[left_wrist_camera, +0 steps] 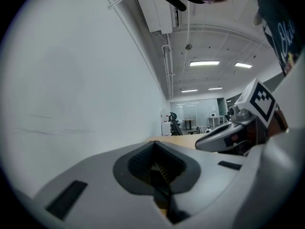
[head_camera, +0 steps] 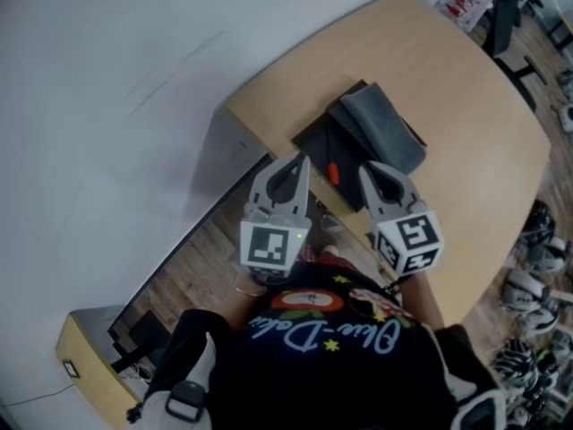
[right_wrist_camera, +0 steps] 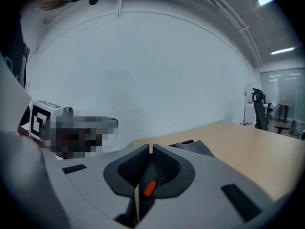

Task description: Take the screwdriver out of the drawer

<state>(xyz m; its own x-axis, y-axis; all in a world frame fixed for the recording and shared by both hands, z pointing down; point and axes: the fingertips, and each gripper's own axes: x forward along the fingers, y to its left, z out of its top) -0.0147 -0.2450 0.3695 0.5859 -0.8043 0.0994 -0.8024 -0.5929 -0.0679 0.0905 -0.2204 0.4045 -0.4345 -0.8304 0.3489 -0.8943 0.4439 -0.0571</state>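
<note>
The screwdriver (head_camera: 333,171), dark-shafted with an orange handle, lies in the open black drawer (head_camera: 313,143) on the wooden table (head_camera: 466,106). A grey box (head_camera: 381,125) sits behind the drawer. My left gripper (head_camera: 301,161) hovers just left of the screwdriver, jaws together, nothing in them. My right gripper (head_camera: 367,170) hovers just right of it, also shut and empty. In the right gripper view the orange handle (right_wrist_camera: 148,188) shows below the closed right gripper (right_wrist_camera: 150,149). The left gripper view shows the shut left gripper (left_wrist_camera: 155,146) and the right gripper's body (left_wrist_camera: 233,135) beside it.
A white wall (head_camera: 107,79) runs along the table's left edge. A low wooden cabinet (head_camera: 89,365) stands on the floor at bottom left. Several shoes (head_camera: 537,267) lie on the floor at the right. An office chair (head_camera: 506,7) stands beyond the table's far end.
</note>
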